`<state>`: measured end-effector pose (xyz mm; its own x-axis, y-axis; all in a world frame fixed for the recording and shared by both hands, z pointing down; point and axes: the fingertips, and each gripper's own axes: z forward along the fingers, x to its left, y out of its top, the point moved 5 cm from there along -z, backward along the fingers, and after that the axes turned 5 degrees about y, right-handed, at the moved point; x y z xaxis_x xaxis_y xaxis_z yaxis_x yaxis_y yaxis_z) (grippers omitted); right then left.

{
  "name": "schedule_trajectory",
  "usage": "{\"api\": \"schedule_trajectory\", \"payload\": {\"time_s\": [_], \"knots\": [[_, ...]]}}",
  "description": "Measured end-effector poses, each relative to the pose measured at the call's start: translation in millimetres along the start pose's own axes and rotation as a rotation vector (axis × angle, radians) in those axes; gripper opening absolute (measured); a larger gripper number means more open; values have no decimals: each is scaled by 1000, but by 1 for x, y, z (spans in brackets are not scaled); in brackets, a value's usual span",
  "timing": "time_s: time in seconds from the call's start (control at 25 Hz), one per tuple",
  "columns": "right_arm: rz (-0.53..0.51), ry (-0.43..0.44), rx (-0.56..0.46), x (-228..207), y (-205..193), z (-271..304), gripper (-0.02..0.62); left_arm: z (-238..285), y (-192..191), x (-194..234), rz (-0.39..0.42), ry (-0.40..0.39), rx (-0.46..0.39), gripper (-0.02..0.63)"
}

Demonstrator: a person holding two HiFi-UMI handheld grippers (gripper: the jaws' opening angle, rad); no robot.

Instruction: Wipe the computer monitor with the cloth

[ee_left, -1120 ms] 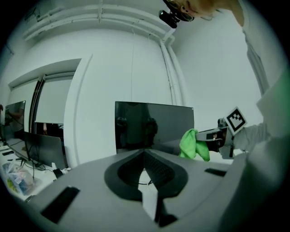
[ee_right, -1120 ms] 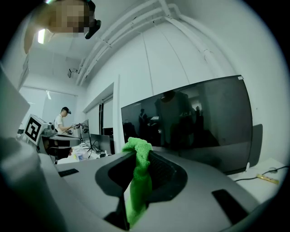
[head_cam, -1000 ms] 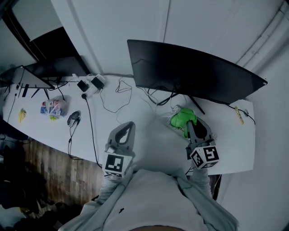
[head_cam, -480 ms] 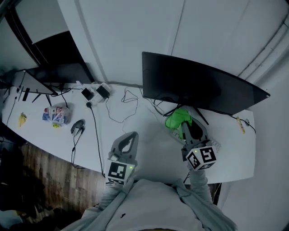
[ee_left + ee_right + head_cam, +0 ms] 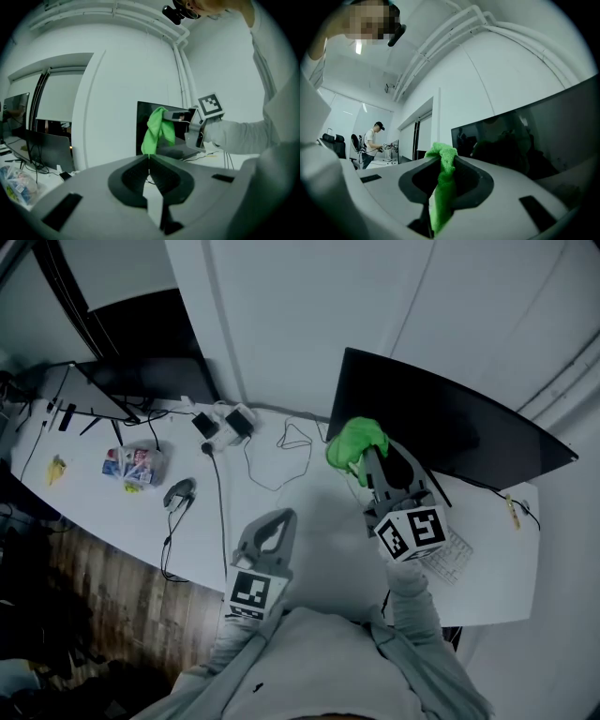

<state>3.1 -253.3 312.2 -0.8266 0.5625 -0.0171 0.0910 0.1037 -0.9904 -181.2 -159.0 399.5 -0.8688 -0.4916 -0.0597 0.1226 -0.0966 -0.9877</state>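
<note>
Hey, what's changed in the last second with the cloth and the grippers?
The right gripper raised the green cloth from just above the desk up toward the monitor, at its left edge, clamped throughout. The left gripper stayed shut, empty, low in front.

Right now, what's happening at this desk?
A person works a claw in each hand. The right claw is shut on a green cloth, held up by the monitor at its left edge; whether it touches the screen can't be told. The left claw is shut and empty, low over the desk.
</note>
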Motion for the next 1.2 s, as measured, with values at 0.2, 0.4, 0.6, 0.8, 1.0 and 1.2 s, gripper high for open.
{"api": "schedule_trajectory", "payload": {"time_s": [0.2, 0.4, 0.6, 0.8, 1.0, 1.2], "knots": [[-26, -21, -70, 18, 20, 51, 74, -8, -5, 23, 18, 2, -6, 23], [-47, -78, -132, 28, 40, 95, 74, -10, -9, 40, -5, -7, -3, 23], [-2, -147, -209, 23, 51, 118, 74, -8, -19, 53, 13, -20, 10, 23], [70, -223, -285, 13, 50, 121, 74, -4, -21, 61, 19, -24, 4, 23], [103, -249, -296, 5, 41, 123, 74, 2, -27, 66, 42, -34, 11, 23], [60, -254, -252, 3, 28, 123, 74, 7, -33, 69, 48, -43, 23, 23]]}}
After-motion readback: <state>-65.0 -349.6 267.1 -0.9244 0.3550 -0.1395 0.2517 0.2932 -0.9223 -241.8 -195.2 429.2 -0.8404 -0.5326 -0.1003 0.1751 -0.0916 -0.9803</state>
